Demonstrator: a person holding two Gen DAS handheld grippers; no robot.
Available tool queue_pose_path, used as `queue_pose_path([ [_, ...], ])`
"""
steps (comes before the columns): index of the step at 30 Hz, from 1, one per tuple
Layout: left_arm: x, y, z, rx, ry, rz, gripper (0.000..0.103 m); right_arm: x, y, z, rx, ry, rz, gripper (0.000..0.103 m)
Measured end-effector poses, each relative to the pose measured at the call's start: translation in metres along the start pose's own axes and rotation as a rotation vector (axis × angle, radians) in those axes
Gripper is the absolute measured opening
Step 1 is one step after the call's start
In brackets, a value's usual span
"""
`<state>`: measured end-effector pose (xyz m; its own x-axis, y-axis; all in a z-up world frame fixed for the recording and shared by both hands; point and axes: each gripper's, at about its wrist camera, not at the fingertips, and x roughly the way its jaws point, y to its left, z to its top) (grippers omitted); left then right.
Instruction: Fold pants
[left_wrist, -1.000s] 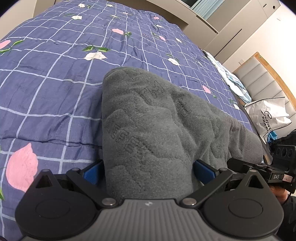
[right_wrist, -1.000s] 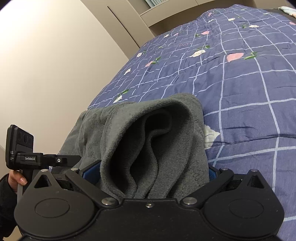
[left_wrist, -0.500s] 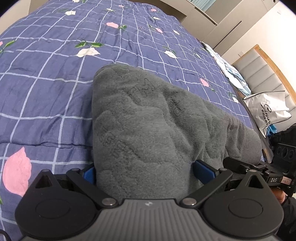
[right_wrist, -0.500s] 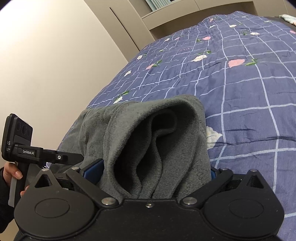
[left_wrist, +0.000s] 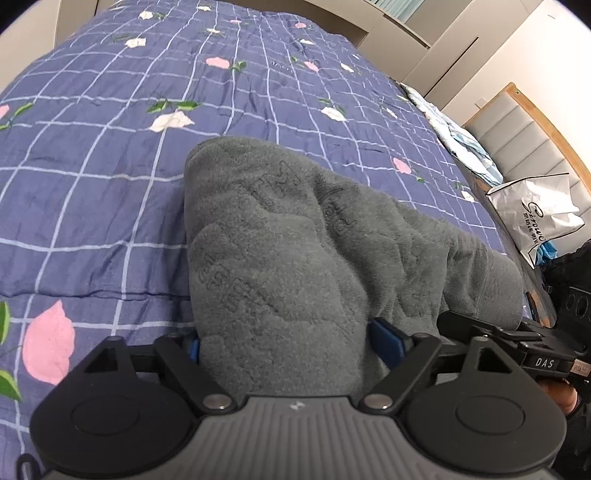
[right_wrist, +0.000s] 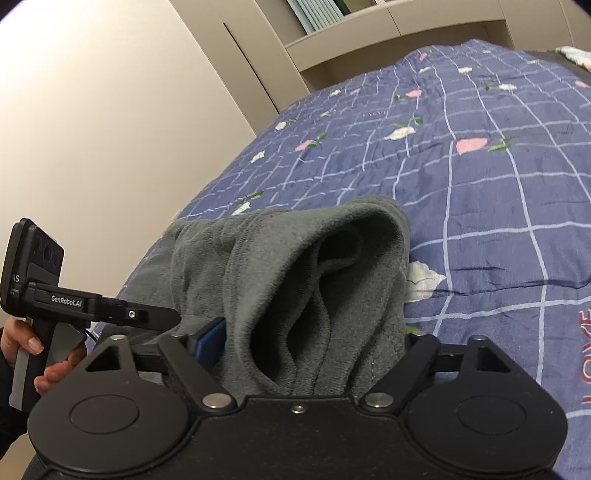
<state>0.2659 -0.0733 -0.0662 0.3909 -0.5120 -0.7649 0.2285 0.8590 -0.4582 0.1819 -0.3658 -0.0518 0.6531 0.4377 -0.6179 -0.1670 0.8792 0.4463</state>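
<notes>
Grey fleece pants (left_wrist: 280, 240) lie bunched on a purple checked floral bedspread (left_wrist: 110, 129). My left gripper (left_wrist: 284, 343) is shut on one end of the pants, the cloth filling the gap between its blue pads. My right gripper (right_wrist: 310, 343) is shut on the other end of the pants (right_wrist: 314, 266), where an open cuff or waistband folds over. Each gripper shows at the edge of the other's view: the right one in the left wrist view (left_wrist: 517, 347), the left one in the right wrist view (right_wrist: 110, 306). Fingertips are hidden by cloth.
A white shopping bag (left_wrist: 535, 218) stands beside the bed at right, near a padded headboard (left_wrist: 517, 133). Light bedding (left_wrist: 454, 136) lies at the bed's far right edge. Beige wardrobes and shelving (right_wrist: 332, 37) stand beyond the bed. A wall (right_wrist: 92, 110) runs along its left.
Both grippers, still holding the pants, have moved back and up a little; the far fold of the pants has drawn toward me across the bedspread and more of the bed shows.
</notes>
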Motion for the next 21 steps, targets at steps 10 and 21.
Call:
queue_pose_path([
  [10, -0.031, 0.004, 0.015, -0.07, 0.0, -0.066, 0.072, -0.026, 0.038, 0.017, -0.028, -0.029, 0.038, 0.065],
  [21, -0.092, 0.06, 0.046, -0.106, -0.091, 0.056, 0.072, 0.025, 0.091, 0.048, 0.002, -0.053, 0.171, 0.065],
])
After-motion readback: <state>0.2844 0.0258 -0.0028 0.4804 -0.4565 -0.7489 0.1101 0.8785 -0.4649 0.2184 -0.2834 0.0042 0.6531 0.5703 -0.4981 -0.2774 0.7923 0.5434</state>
